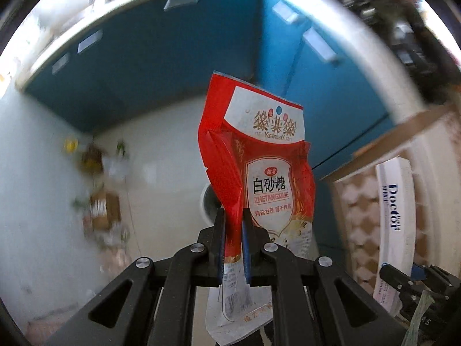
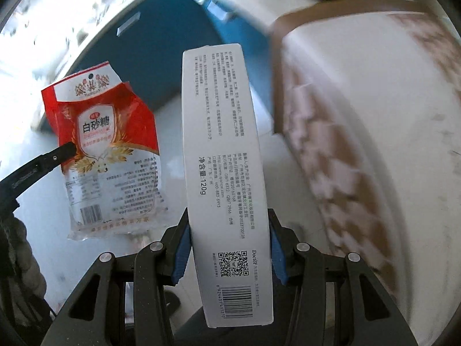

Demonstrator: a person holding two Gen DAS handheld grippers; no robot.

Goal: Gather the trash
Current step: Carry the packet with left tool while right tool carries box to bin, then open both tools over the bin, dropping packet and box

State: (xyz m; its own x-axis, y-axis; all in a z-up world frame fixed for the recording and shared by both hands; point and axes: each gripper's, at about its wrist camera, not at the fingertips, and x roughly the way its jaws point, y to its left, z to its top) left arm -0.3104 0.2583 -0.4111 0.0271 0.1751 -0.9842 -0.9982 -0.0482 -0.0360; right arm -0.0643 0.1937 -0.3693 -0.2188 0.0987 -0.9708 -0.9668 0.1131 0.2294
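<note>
Two light items are held aloft: left gripper [image 1: 233, 222] fingers clenched on the limp, crinkly red plastic sugar pouch [image 1: 259, 167], right gripper [image 2: 229, 248] fingers clamping the stiff white cardboard toothpaste box [image 2: 224, 158], scattered litter [image 1: 100, 190] on the floor beyond.

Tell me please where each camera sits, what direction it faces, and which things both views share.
Left wrist: sits behind the left gripper, faces along its jaws, shut on the red sugar bag; the right gripper shows at the lower right.
Right wrist: sits behind the right gripper, jaws shut on the white box; the left gripper shows at the left.
Shared: sugar bag, white box, blue wall.
</note>
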